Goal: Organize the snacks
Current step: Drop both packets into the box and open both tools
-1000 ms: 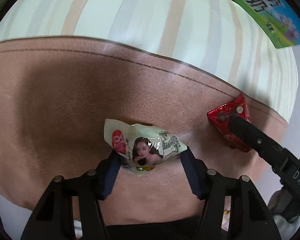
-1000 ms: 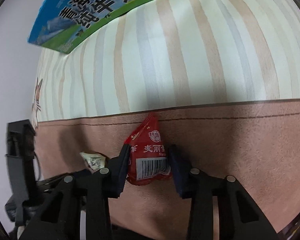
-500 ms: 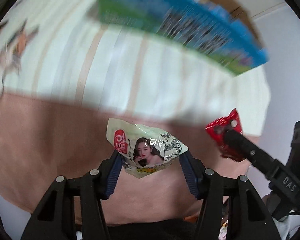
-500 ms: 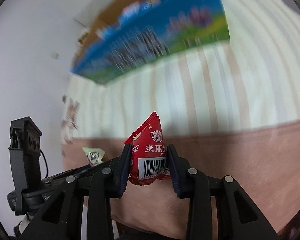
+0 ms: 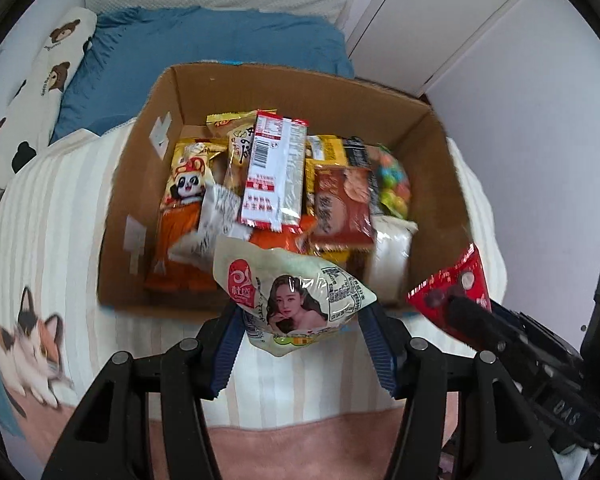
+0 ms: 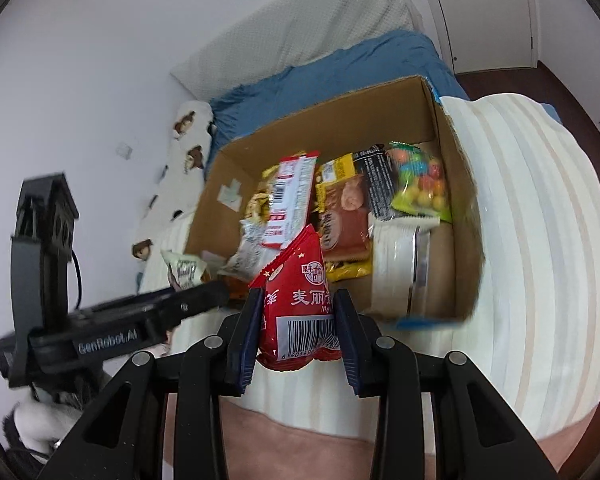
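Snack transfer, carry stage: both views, a second ago filled by the pink-brown blanket and striped cover close below, now look out over an open cardboard box (image 5: 148, 184) standing on the striped cover (image 5: 52, 216) of the bed, toward its head end near the blue bedding (image 5: 204, 36). Left gripper (image 5: 300, 336) pinches a pale snack packet with a woman's portrait (image 5: 296, 296) between its blue-padded fingers; the packet hangs just short of the box's near wall. Right gripper (image 6: 296, 320) is clamped on a red triangular snack packet with barcode (image 6: 300, 308), likewise at the near edge of the box, and shows at the right of the left view. Box contents: red-and-white packet (image 5: 274, 168) lying on top, panda-print orange packet (image 5: 182, 216), brown packet (image 5: 342, 204), bag of coloured balls (image 5: 394, 184), white packets (image 5: 392, 256), all loosely piled. Change noted: grippers have lifted clear of the blanket and swung to face the box with loads unchanged. Judgement: pickup is done, and what remains is to carry each packet past the near wall, over the pile, and let go. Free space looks best at the box's near right corner.
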Motion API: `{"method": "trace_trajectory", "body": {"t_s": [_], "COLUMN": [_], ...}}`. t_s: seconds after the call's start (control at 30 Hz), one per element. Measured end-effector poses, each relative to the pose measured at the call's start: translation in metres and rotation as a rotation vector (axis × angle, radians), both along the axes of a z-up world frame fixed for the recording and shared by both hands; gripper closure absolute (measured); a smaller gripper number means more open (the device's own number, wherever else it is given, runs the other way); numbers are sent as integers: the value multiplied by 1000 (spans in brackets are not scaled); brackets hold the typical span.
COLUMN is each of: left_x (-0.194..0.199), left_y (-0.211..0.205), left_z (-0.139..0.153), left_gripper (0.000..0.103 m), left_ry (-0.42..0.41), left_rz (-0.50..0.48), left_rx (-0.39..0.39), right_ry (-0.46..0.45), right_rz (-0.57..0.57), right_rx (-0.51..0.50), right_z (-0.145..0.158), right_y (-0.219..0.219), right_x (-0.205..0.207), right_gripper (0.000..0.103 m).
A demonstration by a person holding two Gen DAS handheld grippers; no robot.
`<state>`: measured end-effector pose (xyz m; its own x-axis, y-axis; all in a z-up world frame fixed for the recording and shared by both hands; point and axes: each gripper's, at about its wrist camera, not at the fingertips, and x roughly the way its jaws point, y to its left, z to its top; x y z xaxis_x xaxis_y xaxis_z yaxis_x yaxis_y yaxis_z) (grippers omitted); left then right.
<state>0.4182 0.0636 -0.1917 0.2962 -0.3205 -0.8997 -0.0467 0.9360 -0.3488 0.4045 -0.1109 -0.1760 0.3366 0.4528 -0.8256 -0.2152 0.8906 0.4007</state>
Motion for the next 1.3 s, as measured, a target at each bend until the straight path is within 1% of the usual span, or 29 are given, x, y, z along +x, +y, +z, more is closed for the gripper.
{"method": "trace_trajectory", "body": {"t_s": [0.03,0.07,0.1,0.13,0.17,0.2,0.23,0.27,0.33,0.37,0.4,0.57,0.73,0.8,0.9,1.07,1.3], "left_x": [11,21,30,37,38,42,45,46,48,49,49,49,45,42,35,17,-32], "left_y": [0,1,4,4,5,7,7,9,13,14,16,25,33,35,35,35,31], "left_z": [-10,-17,-19,-29,-39,-46,-51,-52,-51,-50,-49,-44,-38,-32,-21,2,40], "left_gripper": [48,45,44,43,43,43,43,42,29,14,6,5,5,5,5,5,5], "left_ry": [18,41,73,108,134,161,170,170,147,140,137,126,114,93,50,-22,-150], "left_rz": [-4,-10,-17,-19,-17,-11,-11,-8,10,16,21,48,62,70,80,97,133], "left_rx": [0,3,13,18,14,7,13,29,80,94,103,136,147,164,200,219,250], "right_ry": [16,31,69,96,117,135,139,136,129,123,121,124,125,124,108,50,-58], "right_rz": [1,5,0,-11,-24,-32,-38,-40,-41,-46,-47,-63,-87,-89,-94,-98,-96], "right_rx": [-2,-4,-11,-18,-25,-32,-38,-71,-129,-150,-160,-243,-276,-279,-277,-271,-255], "right_z": [-5,-9,-19,-24,-30,-34,-36,-37,-37,-36,-36,-41,-42,-41,-32,-8,29], "right_y": [-2,0,2,1,3,2,2,2,5,6,6,11,7,7,4,4,2], "right_x": [6,11,20,25,31,36,41,44,48,50,50,52,50,50,45,28,-16], "right_gripper": [65,64,63,51,24,12,6,6,6,5,5,5,4,4,4,4,4]}}
